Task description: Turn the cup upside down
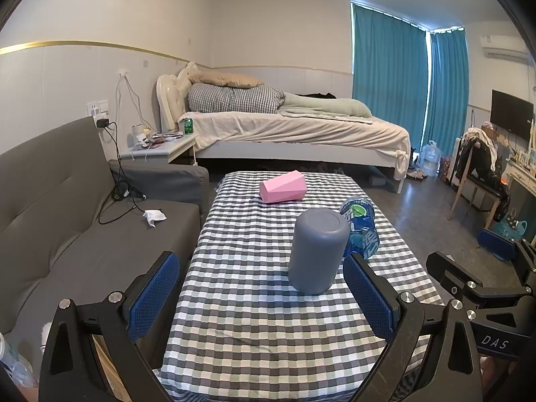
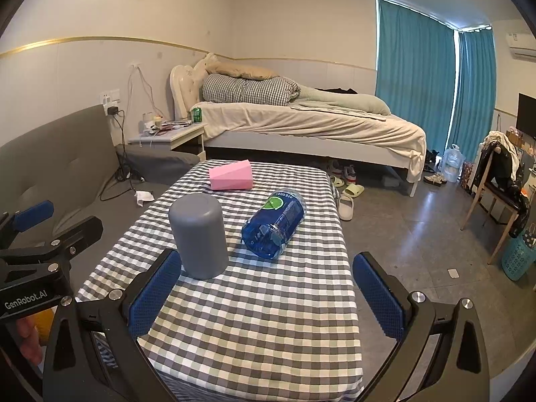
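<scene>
The grey cup (image 1: 317, 251) stands inverted (closed end up) just ahead of the left gripper (image 1: 261, 298) and right gripper (image 2: 266, 296), both wide open and empty.

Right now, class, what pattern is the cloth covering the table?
The tablecloth is a grey, white and pale green check, clearest in the right wrist view.

1. Standing mouth-down on the table (image 1: 268, 335), near its front: cup (image 1: 316, 251).
2. Lying just right of and behind the cup: bottle (image 1: 360, 231).
3. Lying farther back: box (image 1: 283, 187).
4. Flanking the table's left: sofa (image 1: 67, 234).
5. Standing behind: bed (image 1: 294, 130).
</scene>
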Demonstrator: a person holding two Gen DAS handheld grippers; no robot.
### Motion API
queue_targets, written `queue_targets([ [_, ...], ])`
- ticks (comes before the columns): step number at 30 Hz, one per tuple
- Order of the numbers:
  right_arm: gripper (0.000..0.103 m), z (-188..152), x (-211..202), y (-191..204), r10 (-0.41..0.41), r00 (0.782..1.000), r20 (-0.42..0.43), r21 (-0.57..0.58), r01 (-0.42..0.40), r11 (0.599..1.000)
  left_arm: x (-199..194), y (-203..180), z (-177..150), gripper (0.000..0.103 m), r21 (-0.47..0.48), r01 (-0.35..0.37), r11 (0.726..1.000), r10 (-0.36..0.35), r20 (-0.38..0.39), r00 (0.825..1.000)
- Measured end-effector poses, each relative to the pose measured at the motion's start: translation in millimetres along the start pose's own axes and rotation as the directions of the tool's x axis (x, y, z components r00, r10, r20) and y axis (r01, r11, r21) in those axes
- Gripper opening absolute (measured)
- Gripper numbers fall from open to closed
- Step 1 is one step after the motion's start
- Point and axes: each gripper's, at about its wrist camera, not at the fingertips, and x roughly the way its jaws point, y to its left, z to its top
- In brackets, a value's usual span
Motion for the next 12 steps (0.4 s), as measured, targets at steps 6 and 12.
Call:
queue_targets([
  [6,0.103,-0.6,-0.2,-0.5,-0.002,1.0,-0.002,-0.002,0.002,1.0,0.3,-0.3,0.6,0.101,0.001,0.0,1.0,0.0,0.0,1.0],
  [12,0.103,-1.8,-0.1,-2.9,-0.005,1.0,-0.004,0.001,0.005,1.0,1.1,-0.3,-0.8,0.101,0.007,0.001,1.0,-0.001,-0.004,1.0],
])
